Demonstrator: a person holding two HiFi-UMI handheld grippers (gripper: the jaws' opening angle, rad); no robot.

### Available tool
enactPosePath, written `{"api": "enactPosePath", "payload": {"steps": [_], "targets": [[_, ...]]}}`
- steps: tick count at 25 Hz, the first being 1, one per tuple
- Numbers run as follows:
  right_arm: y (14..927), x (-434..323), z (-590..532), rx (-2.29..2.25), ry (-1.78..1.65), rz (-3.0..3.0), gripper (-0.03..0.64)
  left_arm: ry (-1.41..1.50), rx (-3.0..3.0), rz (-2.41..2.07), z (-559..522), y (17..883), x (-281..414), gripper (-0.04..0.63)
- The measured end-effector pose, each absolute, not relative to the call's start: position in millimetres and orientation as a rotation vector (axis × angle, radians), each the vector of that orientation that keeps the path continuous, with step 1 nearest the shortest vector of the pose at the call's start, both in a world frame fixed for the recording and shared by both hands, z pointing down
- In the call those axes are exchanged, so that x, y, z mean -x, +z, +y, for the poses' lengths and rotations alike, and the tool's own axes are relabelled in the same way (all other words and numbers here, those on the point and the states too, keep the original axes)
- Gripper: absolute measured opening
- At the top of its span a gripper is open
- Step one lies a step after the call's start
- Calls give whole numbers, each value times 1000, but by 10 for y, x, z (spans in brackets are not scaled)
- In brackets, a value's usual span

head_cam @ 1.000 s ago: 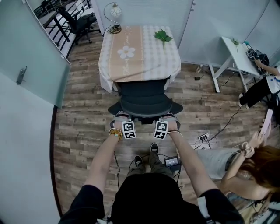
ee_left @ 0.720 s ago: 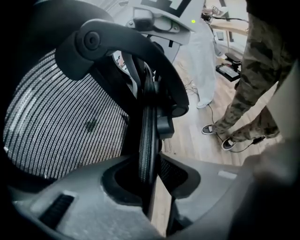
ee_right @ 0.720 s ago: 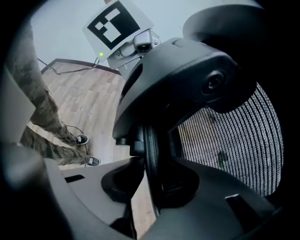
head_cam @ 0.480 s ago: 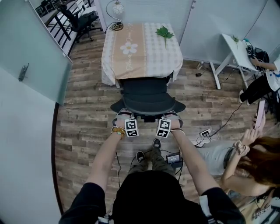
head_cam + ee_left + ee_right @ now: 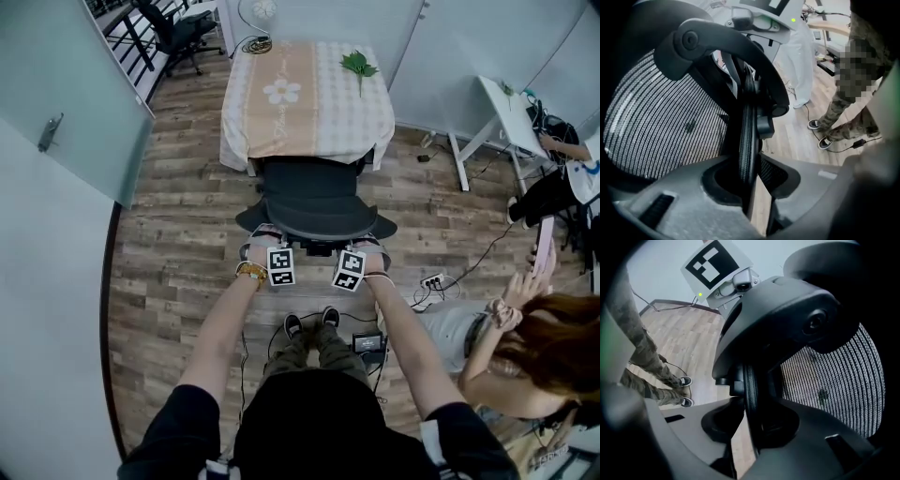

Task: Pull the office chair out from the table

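Left claw (image 5: 750,187): clenched on the top rim of the office chair (image 5: 314,202) backrest. In your left gripper view the dark frame edge runs straight up between the jaws, with the mesh panel (image 5: 656,122) to its left.
Right claw (image 5: 746,427): clenched on the same rim, further to your right. The frame edge stands between the jaws, with the mesh on its right in that view.
Arms: both are stretched forward and the two marker cubes sit side by side at the backrest top, near each other but apart.
Office chair: it stands on the wood floor (image 5: 169,262) directly in front of you, backrest toward you. The far edge of its seat meets the hanging hem of the cloth.
Bench (image 5: 319,122): beyond the chair, covered by a checked cloth with a peach stripe and a flower print. A green leaf (image 5: 359,66) lies near its far right corner.
Your feet (image 5: 309,324): just behind the chair, between your arms.
Surroundings: a person (image 5: 525,361) sits on the floor to your right. A white side desk (image 5: 506,103) stands further right, a glass door (image 5: 66,94) to your left.
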State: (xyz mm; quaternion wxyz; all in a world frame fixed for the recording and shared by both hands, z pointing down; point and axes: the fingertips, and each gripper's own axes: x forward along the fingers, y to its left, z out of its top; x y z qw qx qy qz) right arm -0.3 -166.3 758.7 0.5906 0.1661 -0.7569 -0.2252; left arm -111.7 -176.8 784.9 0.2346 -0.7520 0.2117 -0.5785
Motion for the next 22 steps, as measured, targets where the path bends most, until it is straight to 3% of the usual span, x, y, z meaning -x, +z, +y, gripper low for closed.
{"api": "enactPosePath", "payload": {"steps": [22], "targets": [[7595, -312, -951, -373, -554, -1793, 81, -1661, 2063, 603, -1020, 7892, 821, 100]]}}
